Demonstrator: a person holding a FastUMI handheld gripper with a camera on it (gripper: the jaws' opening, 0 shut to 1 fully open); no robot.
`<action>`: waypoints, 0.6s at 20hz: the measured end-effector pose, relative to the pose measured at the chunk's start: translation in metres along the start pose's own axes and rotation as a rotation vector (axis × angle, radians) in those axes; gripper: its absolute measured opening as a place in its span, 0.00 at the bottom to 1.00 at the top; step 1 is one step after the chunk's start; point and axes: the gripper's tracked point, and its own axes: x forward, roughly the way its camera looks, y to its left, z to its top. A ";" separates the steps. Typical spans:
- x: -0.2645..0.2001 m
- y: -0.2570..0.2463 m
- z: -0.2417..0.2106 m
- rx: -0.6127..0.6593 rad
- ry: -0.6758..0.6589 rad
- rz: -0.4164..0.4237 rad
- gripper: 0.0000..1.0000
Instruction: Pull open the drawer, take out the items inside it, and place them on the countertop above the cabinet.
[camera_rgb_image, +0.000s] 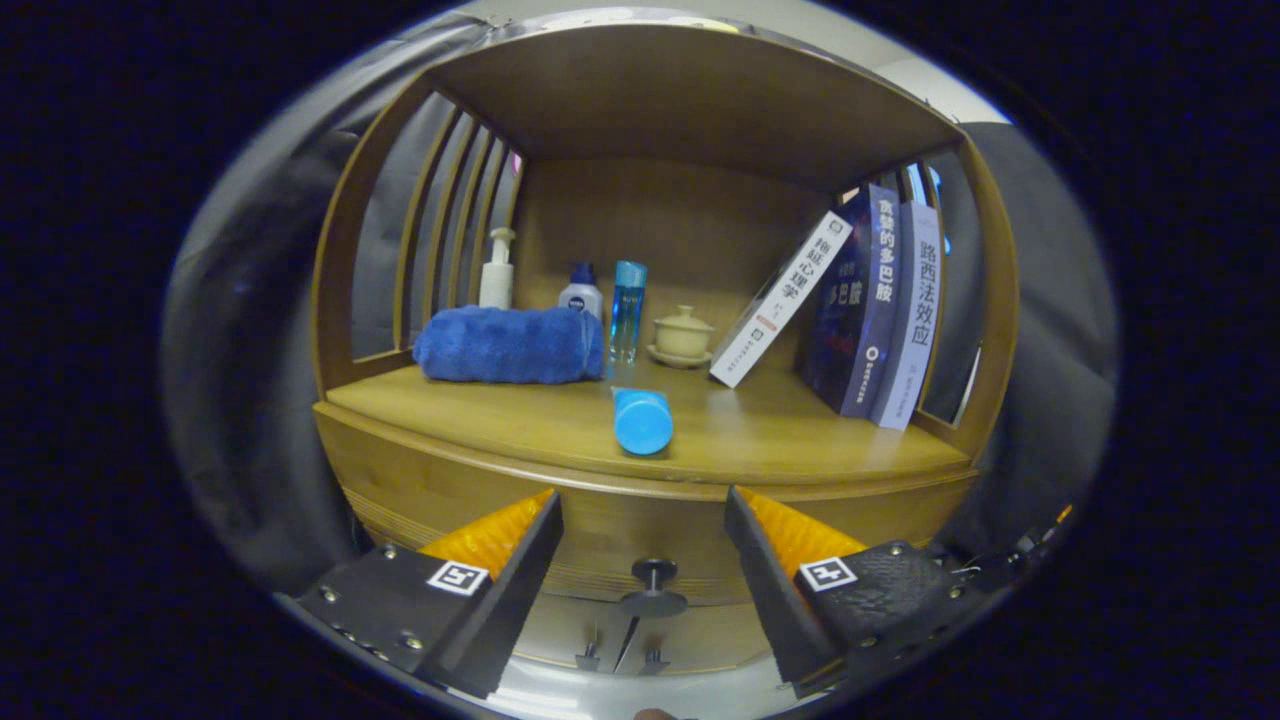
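Our gripper has its fingers spread wide and grasping nothing. In the gap between them, a little beyond the tips, sits the round knob of the drawer, whose front appears flush with the curved cabinet face, so we judge it closed. What lies inside it we cannot see. Just above is the countertop, and on it, straight over the knob, a blue tube lies on its side near the front edge. Further back rest a rolled blue towel, a pump bottle, two small bottles, a lidded cup and leaning books. A closed drawer with a tube already on the counter fits either a drawer yet to be emptied or one emptied and shut again. If we go for the knob, we should keep it centred between the fingers, close squarely on its stem, and pull straight out, level.
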 end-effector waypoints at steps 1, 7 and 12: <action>-0.012 -0.005 0.009 0.003 -0.023 0.004 0.97; -0.096 -0.027 0.067 0.075 -0.122 0.034 0.97; -0.165 -0.044 0.096 0.079 -0.193 0.061 0.97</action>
